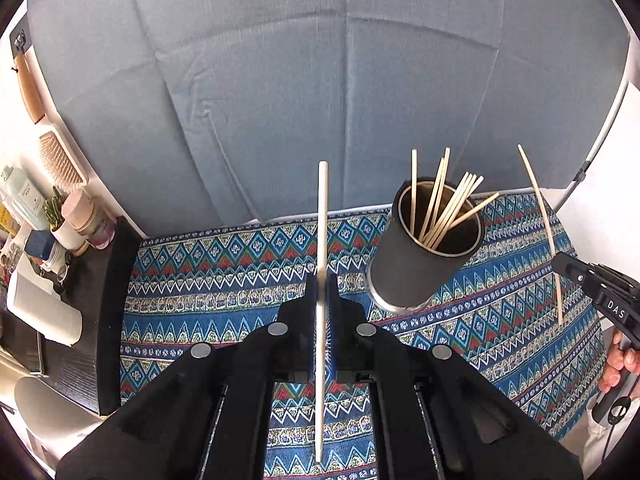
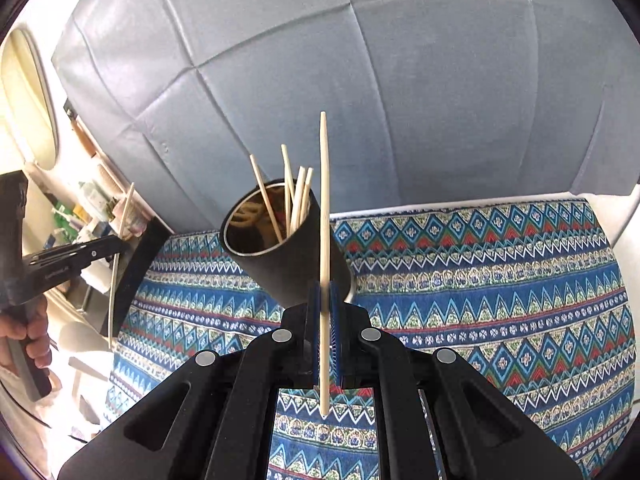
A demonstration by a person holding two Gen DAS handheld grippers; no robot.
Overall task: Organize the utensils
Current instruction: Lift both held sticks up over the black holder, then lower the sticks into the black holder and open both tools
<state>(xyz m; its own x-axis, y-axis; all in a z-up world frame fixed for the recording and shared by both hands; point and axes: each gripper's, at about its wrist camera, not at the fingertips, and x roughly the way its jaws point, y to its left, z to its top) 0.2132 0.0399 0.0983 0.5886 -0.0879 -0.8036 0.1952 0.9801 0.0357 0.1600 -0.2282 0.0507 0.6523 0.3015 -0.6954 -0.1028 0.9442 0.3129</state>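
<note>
A black metal-lined holder cup stands on the patterned cloth with several wooden chopsticks in it. My left gripper is shut on a pale chopstick held upright, left of the cup. My right gripper is shut on a wooden chopstick held upright, just in front of the cup. The right gripper and its chopstick show at the right of the left wrist view. The left gripper and its chopstick show at the left of the right wrist view.
A blue patterned cloth covers the table. A grey-blue backdrop hangs behind. A dark shelf at the left holds bottles, jars and a small plant.
</note>
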